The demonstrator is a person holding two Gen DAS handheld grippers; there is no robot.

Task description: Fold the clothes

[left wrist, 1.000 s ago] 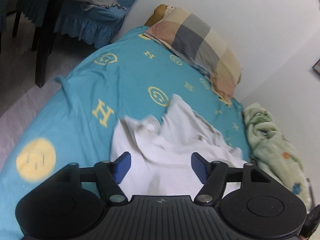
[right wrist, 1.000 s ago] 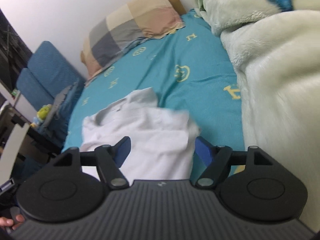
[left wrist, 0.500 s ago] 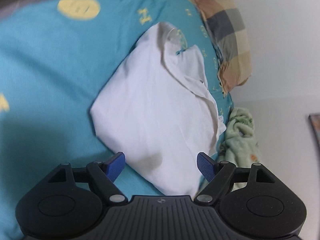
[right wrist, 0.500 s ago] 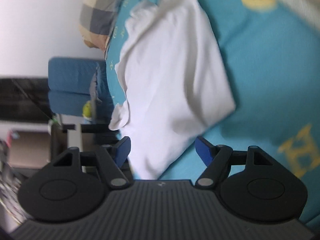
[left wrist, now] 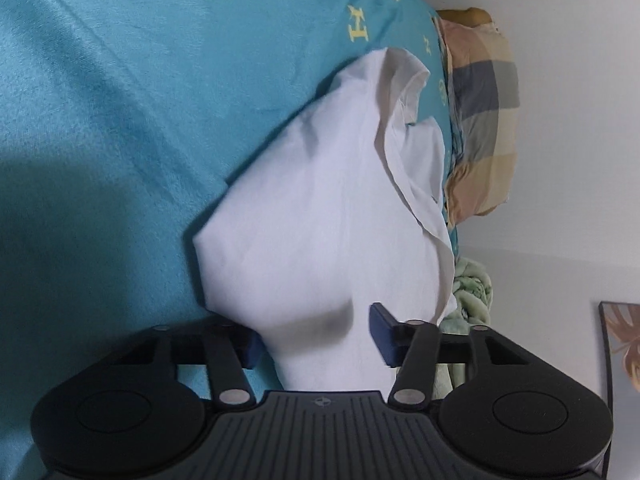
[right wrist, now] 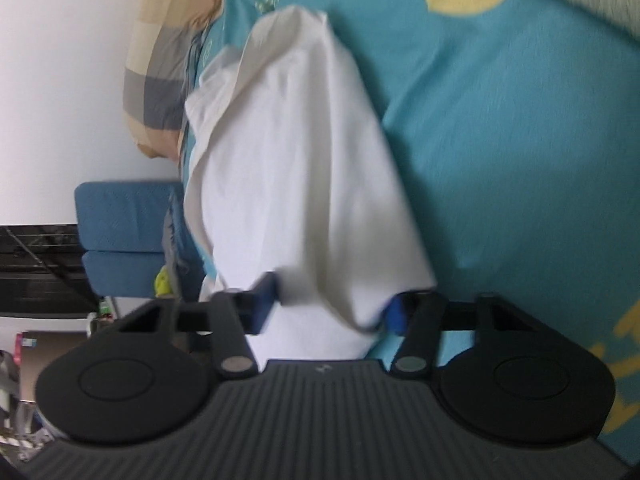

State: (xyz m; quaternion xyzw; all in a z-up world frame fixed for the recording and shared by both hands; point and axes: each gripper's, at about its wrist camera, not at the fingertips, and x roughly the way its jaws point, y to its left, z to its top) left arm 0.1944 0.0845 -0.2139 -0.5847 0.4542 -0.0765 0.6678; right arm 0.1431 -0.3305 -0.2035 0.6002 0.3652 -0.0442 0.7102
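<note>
Lying across the teal bedsheet printed with yellow smiley faces and letters [left wrist: 120,140]: white, partly folded cotton garment [left wrist: 320,208], collar end pointing toward the checked beige-and-grey pillow [left wrist: 480,120] against the white wall. Closing on the garment's near edge, at its left corner: black left gripper with blue pads [left wrist: 316,338], cloth bunching between the jaws, left pad tucking under the fabric, right pad standing clear of it, grip not yet pressing on both sides. Closing at the same garment's right corner [right wrist: 296,160]: black right gripper with blue pads [right wrist: 332,308], cloth filling the gap, both pads touching fabric and pinching it. Sitting beyond the bed in the right wrist view: blue upholstered chair [right wrist: 124,236]. Bunching at the bed's far side: pale green fleece blanket [left wrist: 472,292].
</note>
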